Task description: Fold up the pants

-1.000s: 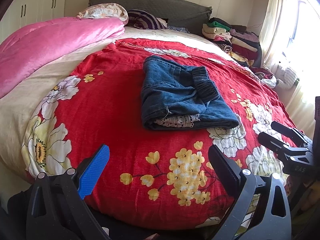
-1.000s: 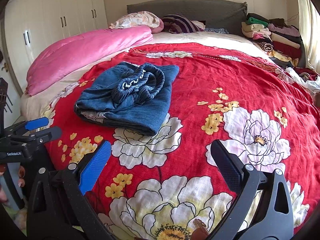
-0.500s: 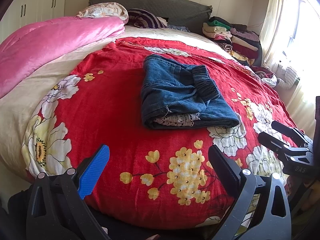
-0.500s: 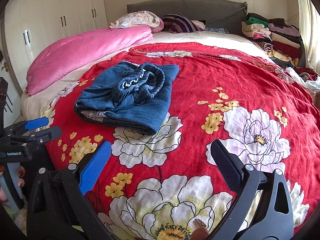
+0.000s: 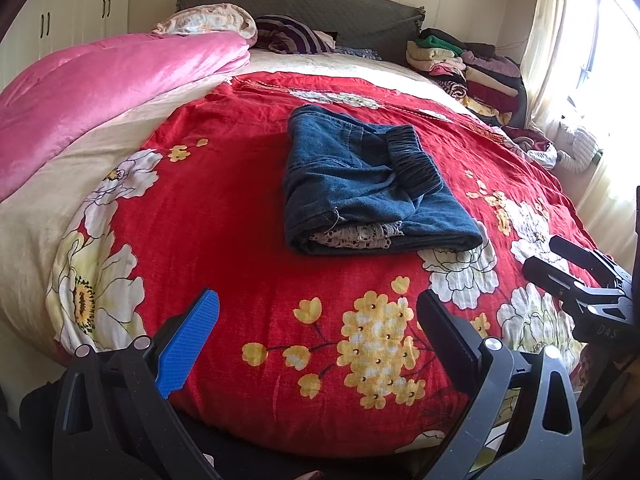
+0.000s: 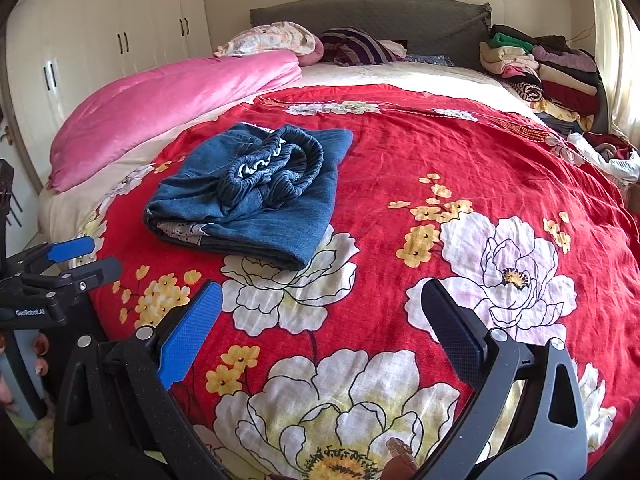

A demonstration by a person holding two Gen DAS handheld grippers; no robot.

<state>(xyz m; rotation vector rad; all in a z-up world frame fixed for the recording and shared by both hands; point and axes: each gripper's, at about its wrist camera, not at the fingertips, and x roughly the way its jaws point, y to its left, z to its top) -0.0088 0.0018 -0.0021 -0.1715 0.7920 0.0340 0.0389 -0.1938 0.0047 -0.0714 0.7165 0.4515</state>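
Blue denim pants [image 5: 360,184] lie folded into a compact bundle on the red floral bedspread [image 5: 224,216], elastic waistband on top. In the right wrist view the pants [image 6: 256,200] sit to the upper left. My left gripper [image 5: 316,316] is open and empty, held back at the bed's near edge, well short of the pants. My right gripper [image 6: 320,308] is open and empty over the large white flowers, to the right of the pants. Each gripper shows at the edge of the other's view: the right gripper [image 5: 560,264], the left gripper [image 6: 80,256].
A pink quilt [image 5: 100,88] lies along the bed's left side. Pillows [image 6: 280,40] rest at the grey headboard. A stack of folded clothes [image 6: 540,68] sits at the far right corner. White wardrobes [image 6: 100,32] stand on the left, curtains on the right.
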